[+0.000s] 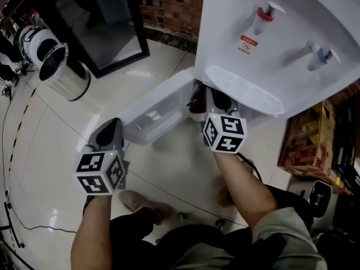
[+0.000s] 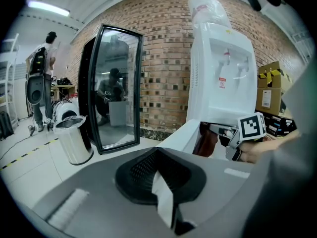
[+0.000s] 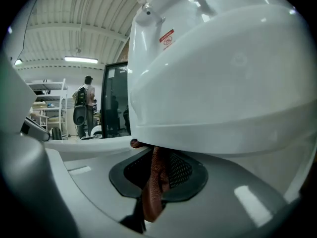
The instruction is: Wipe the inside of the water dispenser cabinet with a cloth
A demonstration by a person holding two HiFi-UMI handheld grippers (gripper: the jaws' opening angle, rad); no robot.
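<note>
Below the ribbed drip tray [image 1: 244, 90] of the white plastic water dispenser [image 1: 281, 35], a reddish-brown cloth [image 3: 156, 175] hangs pinched in the right gripper [image 1: 211, 101]. The left gripper [image 1: 108, 134], jaws pressed together and empty, hovers beside the opened white cabinet door [image 1: 154, 110].

The water dispenser [image 1: 281, 32] is white plastic, smooth and shiny. Its open cabinet door [image 1: 160, 108] is the same shiny white plastic. The cloth [image 3: 157, 165] is red-brown and soft, with a fuzzy, rough look. The left gripper [image 2: 159, 177] and right gripper [image 3: 154, 187] are grey plastic, dull and not shiny. The floor [image 1: 169, 173] is pale tile, very glossy. The bin [image 1: 67, 77] is shiny metal. The wall [image 1: 169, 1] is rough brick. The box [image 1: 306, 134] is cardboard.
</note>
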